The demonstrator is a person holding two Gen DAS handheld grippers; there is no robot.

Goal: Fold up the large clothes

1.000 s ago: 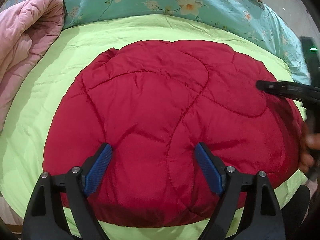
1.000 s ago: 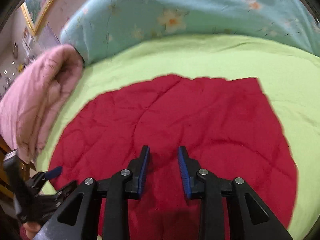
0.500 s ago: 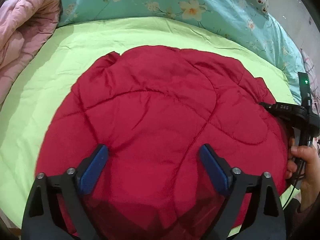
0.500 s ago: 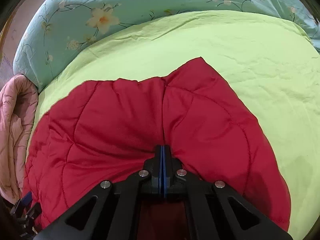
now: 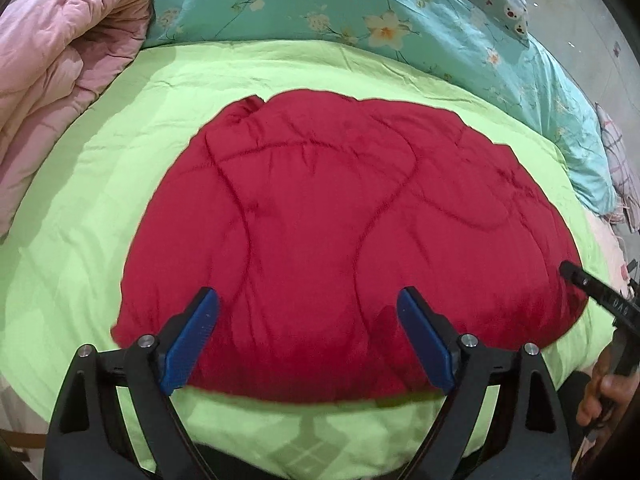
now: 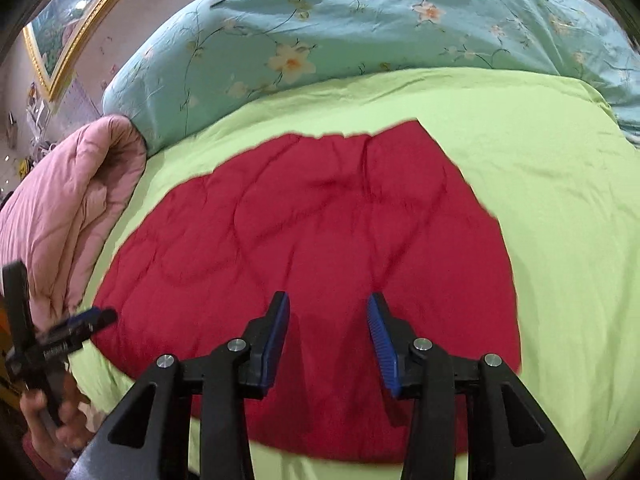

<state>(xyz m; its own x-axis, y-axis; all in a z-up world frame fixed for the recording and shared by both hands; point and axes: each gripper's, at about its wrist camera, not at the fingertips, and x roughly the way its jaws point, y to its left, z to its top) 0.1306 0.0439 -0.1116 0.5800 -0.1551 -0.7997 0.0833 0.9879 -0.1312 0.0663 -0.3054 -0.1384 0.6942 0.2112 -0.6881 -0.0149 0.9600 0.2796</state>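
Observation:
A red quilted garment [image 5: 340, 232] lies folded flat on a lime-green bedspread [image 5: 160, 120]; it also shows in the right wrist view [image 6: 320, 248]. My left gripper [image 5: 308, 312] is open wide and empty, hovering over the garment's near edge. My right gripper [image 6: 328, 316] is open and empty above the garment's near part. The right gripper's black finger [image 5: 592, 288] shows at the garment's right edge in the left wrist view. The left gripper [image 6: 80, 324] shows at the garment's left corner in the right wrist view.
A pink quilted blanket [image 5: 52, 92] is heaped at the left, also in the right wrist view [image 6: 60, 208]. A teal floral duvet [image 5: 360, 20] lies across the back of the bed. A gold-framed picture [image 6: 60, 40] hangs on the wall.
My right gripper was shut on the red garment half a second ago; it has let go, opened and lifted. Both grippers have drawn back toward the near edge.

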